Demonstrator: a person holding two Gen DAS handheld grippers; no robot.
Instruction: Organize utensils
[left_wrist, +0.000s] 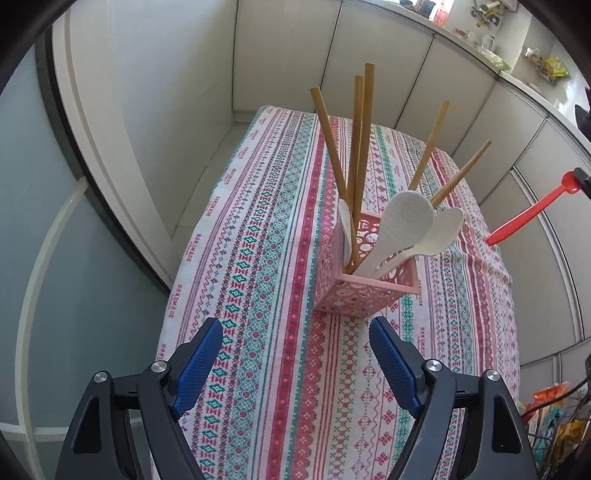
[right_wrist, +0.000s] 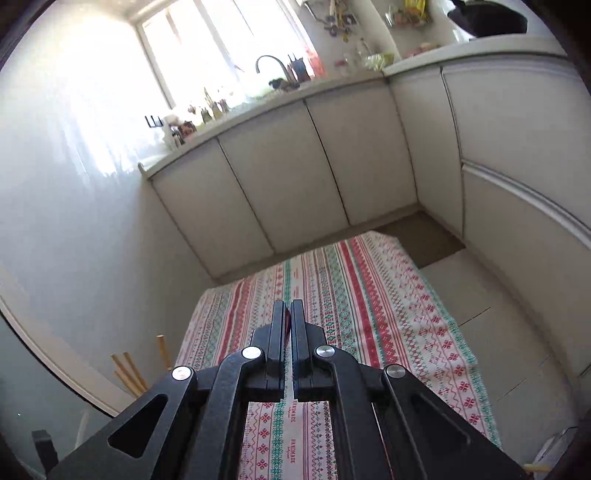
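Observation:
A pink perforated holder (left_wrist: 364, 284) stands on the patterned tablecloth (left_wrist: 280, 258), holding several bamboo chopsticks (left_wrist: 356, 147) and white spoons (left_wrist: 402, 225). My left gripper (left_wrist: 295, 336) hovers open just in front of the holder, nothing between its blue pads (left_wrist: 201, 365). At the right edge of the left wrist view a red spoon (left_wrist: 532, 214) hangs in the air, its bowl end pinched by the dark tip of my right gripper (left_wrist: 583, 181). In the right wrist view my right gripper (right_wrist: 288, 314) is shut, a sliver of the red spoon (right_wrist: 287, 323) showing between its fingers, high above the cloth.
White cabinet fronts (right_wrist: 280, 177) run along the far side of the table, with a cluttered counter and sink tap (right_wrist: 271, 64) above. Chopstick tips (right_wrist: 127, 369) peek in at the lower left of the right wrist view. Packets (left_wrist: 554, 410) lie off the table's right edge.

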